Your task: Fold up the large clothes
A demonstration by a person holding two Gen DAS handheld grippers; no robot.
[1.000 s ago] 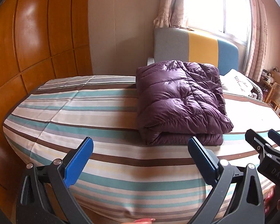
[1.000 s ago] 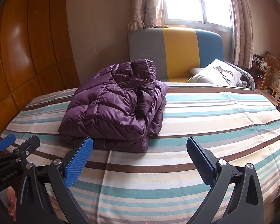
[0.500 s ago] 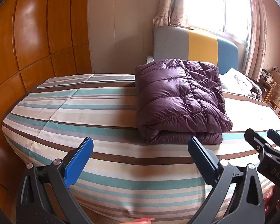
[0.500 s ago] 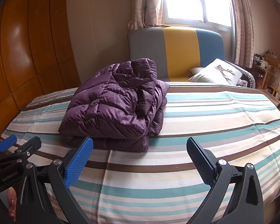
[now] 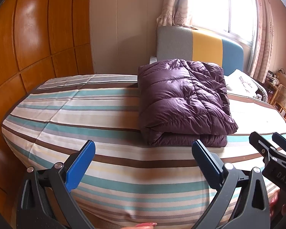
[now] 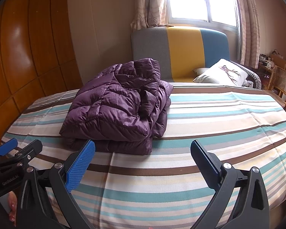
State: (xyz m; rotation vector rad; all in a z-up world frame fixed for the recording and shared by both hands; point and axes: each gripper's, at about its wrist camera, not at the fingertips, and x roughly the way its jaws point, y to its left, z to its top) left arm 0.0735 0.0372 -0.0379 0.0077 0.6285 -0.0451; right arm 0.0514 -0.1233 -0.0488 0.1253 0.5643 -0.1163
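A purple quilted down jacket (image 5: pixel 183 101) lies folded in a thick stack on the striped bed (image 5: pixel 82 114). It also shows in the right wrist view (image 6: pixel 120 110). My left gripper (image 5: pixel 143 154) is open and empty, held over the bed's near edge, short of the jacket. My right gripper (image 6: pixel 143 152) is open and empty, just in front of the jacket's near fold. The right gripper also shows at the right edge of the left wrist view (image 5: pixel 270 147); the left gripper shows at the left edge of the right wrist view (image 6: pixel 21 148).
A grey, yellow and blue headboard (image 6: pixel 181 51) stands at the far end with a white pillow (image 6: pixel 223 72) before it. Wooden wardrobe panels (image 5: pixel 28 43) run along the left. A rattan chair (image 6: pixel 282 82) stands at the right. A bright window (image 6: pixel 196 0) is behind.
Both grippers have drawn back and risen slightly from the jacket. The jacket has not moved and both grippers have stayed open.
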